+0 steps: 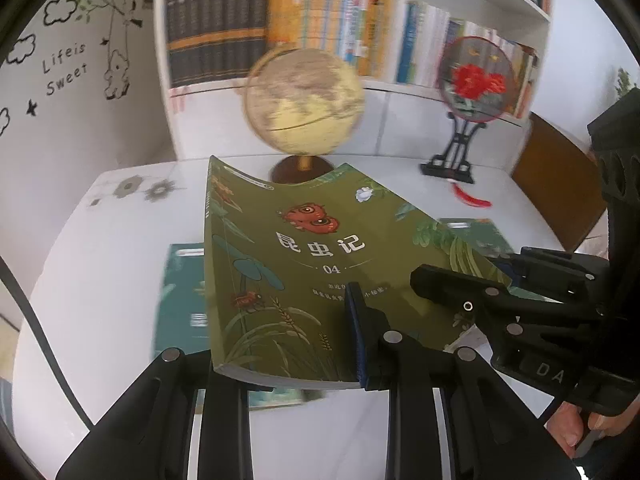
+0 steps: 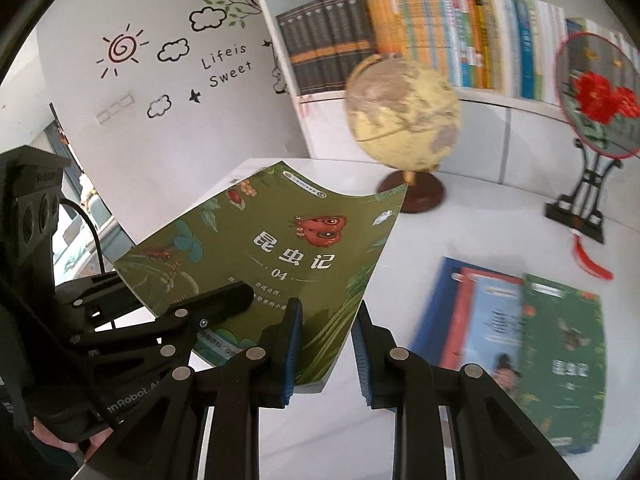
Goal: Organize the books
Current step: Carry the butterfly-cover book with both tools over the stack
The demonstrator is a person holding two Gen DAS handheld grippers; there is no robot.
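Observation:
An olive-green book marked 04 [image 1: 288,264] is held tilted above the white table [image 1: 100,280]. My left gripper [image 1: 288,336] is shut on its near edge, one finger hidden under the cover. In the right wrist view the same book [image 2: 280,256] lies between my right gripper's [image 2: 326,348] fingers, whose jaws stand apart around its lower corner. The right gripper also shows in the left wrist view [image 1: 472,288] at the book's right edge. A teal book [image 1: 182,300] lies flat under the held one. A blue book [image 2: 472,312] and a green book [image 2: 568,352] lie on the table at the right.
A globe [image 1: 304,100] on a wooden base stands at the back of the table. A round red-flower fan on a black stand [image 1: 476,80] is at the back right. A white bookshelf [image 1: 280,28] full of upright books stands behind them.

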